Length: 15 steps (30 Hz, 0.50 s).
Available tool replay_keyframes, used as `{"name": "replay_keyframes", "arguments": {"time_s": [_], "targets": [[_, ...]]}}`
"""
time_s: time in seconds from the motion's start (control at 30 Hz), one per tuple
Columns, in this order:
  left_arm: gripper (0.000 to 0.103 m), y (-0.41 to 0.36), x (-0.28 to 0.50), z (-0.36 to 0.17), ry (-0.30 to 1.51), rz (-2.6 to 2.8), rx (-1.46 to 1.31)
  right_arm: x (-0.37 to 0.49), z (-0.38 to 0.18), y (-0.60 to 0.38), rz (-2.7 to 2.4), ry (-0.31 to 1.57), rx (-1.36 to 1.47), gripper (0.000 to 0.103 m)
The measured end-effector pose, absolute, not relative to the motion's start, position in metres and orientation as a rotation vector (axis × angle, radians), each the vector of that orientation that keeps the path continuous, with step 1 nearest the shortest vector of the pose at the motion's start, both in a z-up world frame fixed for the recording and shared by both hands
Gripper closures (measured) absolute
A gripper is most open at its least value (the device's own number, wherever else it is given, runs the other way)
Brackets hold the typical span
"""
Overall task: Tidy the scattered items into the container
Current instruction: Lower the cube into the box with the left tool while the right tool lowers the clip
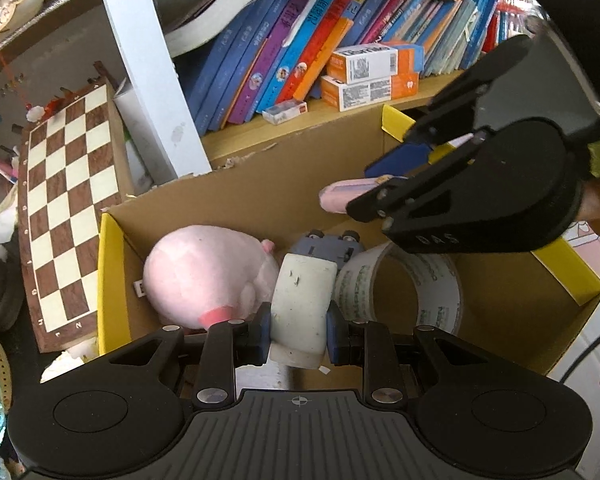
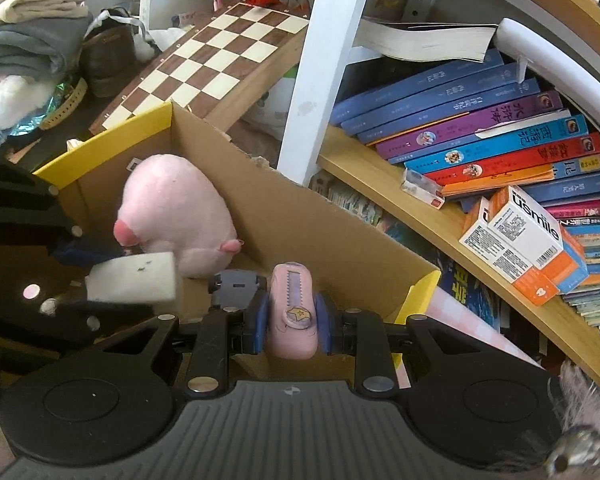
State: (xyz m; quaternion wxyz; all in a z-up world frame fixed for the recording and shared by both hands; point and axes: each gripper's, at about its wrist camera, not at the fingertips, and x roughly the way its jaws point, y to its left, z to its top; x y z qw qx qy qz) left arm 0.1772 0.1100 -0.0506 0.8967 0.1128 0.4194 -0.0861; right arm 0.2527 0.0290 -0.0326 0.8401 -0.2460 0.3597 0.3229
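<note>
We've got both grippers over the cardboard box (image 1: 260, 196) right now. Our left gripper (image 1: 299, 326) is clamped tight on a scuffed white block (image 1: 302, 304), and the right gripper (image 2: 291, 320) is pinched on a pink case (image 2: 290, 312). Inside the box: pink plush (image 1: 204, 276) far left, tape roll (image 1: 400, 292) right, grey toy car (image 1: 328, 246) between them.

A wooden bookshelf (image 2: 380, 184) packed with leaning books (image 1: 300, 40) stands behind a white post (image 1: 148, 80); a chessboard (image 1: 68, 208) leans nearby, beside what may be folded clothes (image 2: 24, 36).
</note>
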Motion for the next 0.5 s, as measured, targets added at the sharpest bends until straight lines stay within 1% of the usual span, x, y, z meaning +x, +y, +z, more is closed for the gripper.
{"name": "replay_keyframes", "arguments": {"time_s": [0.5], "targets": [[0.077,0.112,0.182,-0.055,0.884,-0.18,0.218,0.262,-0.045,0.033,0.671,0.784,-0.544,0.079]]}}
